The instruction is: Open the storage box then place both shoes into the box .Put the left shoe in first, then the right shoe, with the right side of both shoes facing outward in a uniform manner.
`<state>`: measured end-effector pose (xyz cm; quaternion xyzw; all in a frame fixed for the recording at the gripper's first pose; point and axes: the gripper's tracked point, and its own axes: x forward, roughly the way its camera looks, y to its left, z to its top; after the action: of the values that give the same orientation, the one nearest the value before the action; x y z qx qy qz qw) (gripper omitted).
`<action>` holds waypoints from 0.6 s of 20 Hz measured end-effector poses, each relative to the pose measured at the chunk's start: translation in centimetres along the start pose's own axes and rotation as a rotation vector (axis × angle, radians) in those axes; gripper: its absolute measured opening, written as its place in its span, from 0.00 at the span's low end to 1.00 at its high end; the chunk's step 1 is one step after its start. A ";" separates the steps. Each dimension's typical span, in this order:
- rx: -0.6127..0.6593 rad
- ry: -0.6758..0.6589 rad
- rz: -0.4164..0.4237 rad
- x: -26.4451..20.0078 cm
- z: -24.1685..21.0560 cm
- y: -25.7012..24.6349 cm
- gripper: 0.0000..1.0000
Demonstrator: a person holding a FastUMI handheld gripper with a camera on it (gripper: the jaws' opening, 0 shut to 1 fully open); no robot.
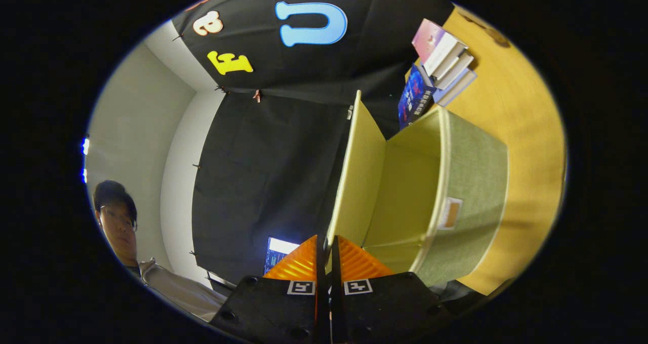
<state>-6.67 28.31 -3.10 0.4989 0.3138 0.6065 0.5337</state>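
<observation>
Wooden table, storage box, stacked books

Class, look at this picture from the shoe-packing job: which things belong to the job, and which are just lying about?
Belonging to the job:
- storage box, empty inside
- its lid, raised open
- gripper, fingers pinched on the lid's edge

Just lying about:
- stack of books beyond the box
- table
- lit screen
- person watching

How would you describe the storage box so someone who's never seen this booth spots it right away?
Start at the yellow wooden table. On it, next to a stack of books, is the green fabric storage box, its lid swung open with the gripper shut on the lid's edge. It is the only fabric container, with a small tag on its side.
</observation>
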 end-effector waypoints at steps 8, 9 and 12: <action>-0.147 0.100 -0.023 10.1 -1.1 4.6 0.08; -0.145 0.105 -0.025 11.3 -1.2 4.6 0.08; -0.136 0.125 -0.030 13.8 -1.6 4.8 0.07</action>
<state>-8.85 40.70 4.56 0.4176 0.3121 0.6483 0.5548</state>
